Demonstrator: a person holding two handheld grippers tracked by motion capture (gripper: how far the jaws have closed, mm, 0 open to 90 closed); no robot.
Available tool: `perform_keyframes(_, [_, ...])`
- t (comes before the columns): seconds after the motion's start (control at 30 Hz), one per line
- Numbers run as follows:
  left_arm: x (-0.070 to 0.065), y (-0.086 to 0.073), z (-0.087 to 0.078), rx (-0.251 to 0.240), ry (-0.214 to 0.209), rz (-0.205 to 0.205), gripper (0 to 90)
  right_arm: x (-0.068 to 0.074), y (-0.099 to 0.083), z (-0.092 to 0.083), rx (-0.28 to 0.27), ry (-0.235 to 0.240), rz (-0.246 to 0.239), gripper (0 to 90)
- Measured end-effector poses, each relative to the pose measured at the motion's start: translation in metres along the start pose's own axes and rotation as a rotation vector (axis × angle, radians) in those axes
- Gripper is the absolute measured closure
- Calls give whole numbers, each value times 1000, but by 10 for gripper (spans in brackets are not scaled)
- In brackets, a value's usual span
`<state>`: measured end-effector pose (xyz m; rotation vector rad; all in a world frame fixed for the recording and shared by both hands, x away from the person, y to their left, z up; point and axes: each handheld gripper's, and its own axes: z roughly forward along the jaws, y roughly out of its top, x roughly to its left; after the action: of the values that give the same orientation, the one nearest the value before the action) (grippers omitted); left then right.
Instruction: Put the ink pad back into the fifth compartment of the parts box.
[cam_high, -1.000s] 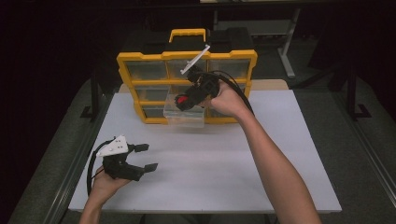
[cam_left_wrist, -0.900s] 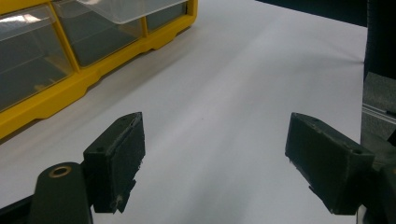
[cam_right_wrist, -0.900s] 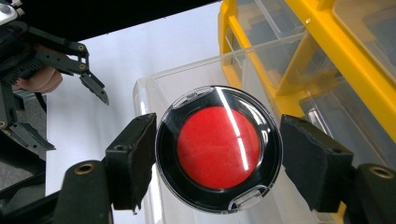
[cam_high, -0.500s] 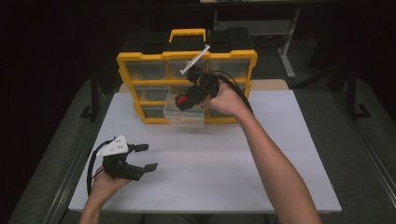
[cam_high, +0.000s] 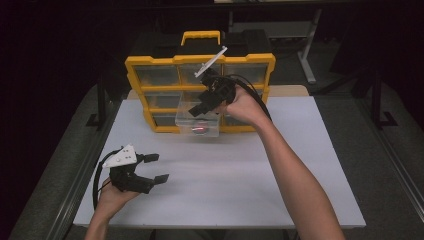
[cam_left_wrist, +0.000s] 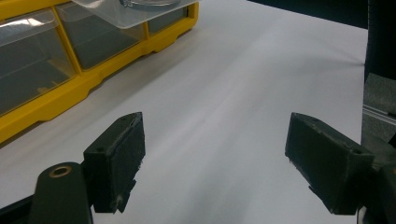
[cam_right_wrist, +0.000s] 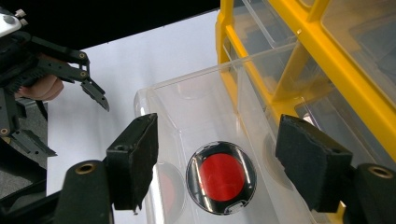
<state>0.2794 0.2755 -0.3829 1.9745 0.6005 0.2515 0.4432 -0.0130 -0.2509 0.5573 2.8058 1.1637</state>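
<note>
A big white table (cam_high: 300, 190) fills the room in front of me. At its far side stands a yellow box of drawers (cam_high: 150, 65) with a yellow handle on top. The little drawers have clear see-through fronts.

One clear drawer (cam_high: 186, 120) in the middle of the box is pulled out toward the person. It is see-through all over, like a small plastic tub with rounded corners. Seen from the right gripper view, the drawer (cam_right_wrist: 187, 107) is open at the top.

Down inside it lies a round red disc (cam_right_wrist: 221, 176). It is red in the middle with a shiny dark ring around it. It rests flat on the floor of the drawer. From above the disc (cam_high: 199, 130) is just a small red spot near the drawer's front.

The right gripper (cam_high: 210, 98) hangs over the open drawer and points down into it. Its jaws stand wide apart, one on each side of the disc, and grip nothing.

The left gripper (cam_high: 156, 168) sits low over the near left part of the table, well away from the box. Its jaws are wide apart too, with bare table between them.
</note>
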Motion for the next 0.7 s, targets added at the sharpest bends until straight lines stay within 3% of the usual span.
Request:
perform_keyframes(0.27, [0, 1, -1, -6, 0, -4, 202, 4, 0, -9, -35, 22, -10, 357])
perform_keyframes(0.7, [1, 0, -3, -14, 0, -10, 201, 20, -1, -27, -91, 77, -48, 634])
